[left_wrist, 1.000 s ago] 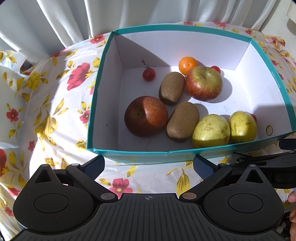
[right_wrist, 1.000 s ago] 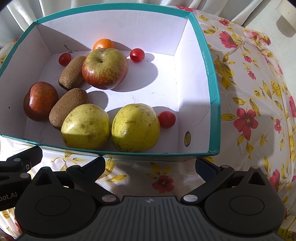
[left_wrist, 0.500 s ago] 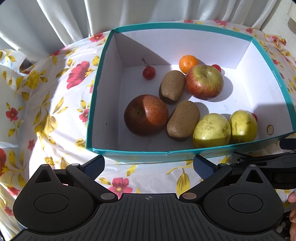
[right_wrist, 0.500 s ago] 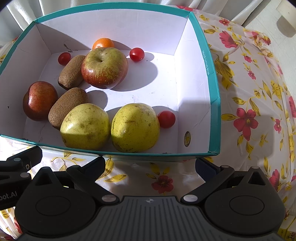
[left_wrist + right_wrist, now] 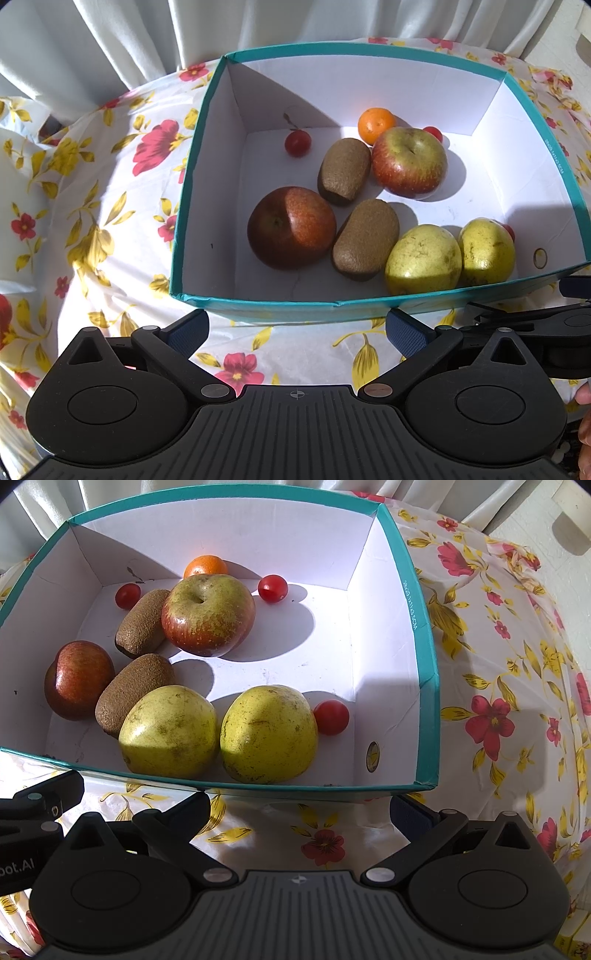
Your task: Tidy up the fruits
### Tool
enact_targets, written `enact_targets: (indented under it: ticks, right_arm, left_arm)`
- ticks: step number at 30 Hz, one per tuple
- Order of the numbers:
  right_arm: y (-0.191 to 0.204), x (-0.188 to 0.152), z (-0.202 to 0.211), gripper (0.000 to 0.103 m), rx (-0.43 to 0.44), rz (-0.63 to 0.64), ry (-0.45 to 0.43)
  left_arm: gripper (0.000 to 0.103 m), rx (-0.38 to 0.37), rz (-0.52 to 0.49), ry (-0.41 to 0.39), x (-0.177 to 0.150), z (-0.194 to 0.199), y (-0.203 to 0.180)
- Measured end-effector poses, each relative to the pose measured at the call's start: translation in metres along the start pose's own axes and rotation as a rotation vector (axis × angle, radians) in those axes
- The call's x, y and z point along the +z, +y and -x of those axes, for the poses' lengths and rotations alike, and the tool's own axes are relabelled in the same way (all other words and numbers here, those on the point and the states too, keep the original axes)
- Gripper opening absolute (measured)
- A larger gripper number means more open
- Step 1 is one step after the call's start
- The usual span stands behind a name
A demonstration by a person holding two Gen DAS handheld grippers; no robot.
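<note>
Left claw: left gripper has its jaws spread wide with nothing between them, hovering over the cloth just short of the box's near wall.
Right claw: right gripper is likewise fully parted and empty, beside its partner at the same near edge — both look poised to reach in, not committed to any fruit.
Fruit: all of it lies inside the teal-rimmed white cardboard box.
Near row: two yellow-green pears sit side by side against the near wall, a small red cherry tomato just beside the right one.
Middle: two brown fuzzy kiwis lie between a dark red apple on the left and a red-green apple farther back.
Back: a small orange mandarin touches or nearly touches the back wall behind that apple; two more cherry tomatoes rest near it, well apart.
Judgement: like kinds already lie roughly paired, so sorting seems far along — perhaps finished.
Surroundings: white tablecloth with red and yellow flowers under the box; pale curtain behind, hard sunlight casting shadows across the floor of the box.
</note>
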State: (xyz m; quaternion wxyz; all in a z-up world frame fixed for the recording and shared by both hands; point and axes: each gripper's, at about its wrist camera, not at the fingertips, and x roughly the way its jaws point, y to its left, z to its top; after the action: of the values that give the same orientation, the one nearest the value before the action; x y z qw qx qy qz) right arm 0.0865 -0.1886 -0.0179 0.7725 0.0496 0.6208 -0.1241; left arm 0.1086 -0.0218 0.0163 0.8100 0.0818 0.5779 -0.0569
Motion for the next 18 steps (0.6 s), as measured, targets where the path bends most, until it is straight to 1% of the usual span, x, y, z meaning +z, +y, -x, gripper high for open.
enact_targets:
  ticks: [18]
  right_arm:
    - [-0.0001,0.0006,-0.0006,0.103,-0.006,0.007,0.0]
  left_arm:
    - [0.103,0.008,-0.004,0.006,0.0001,-0.0017,-0.0004]
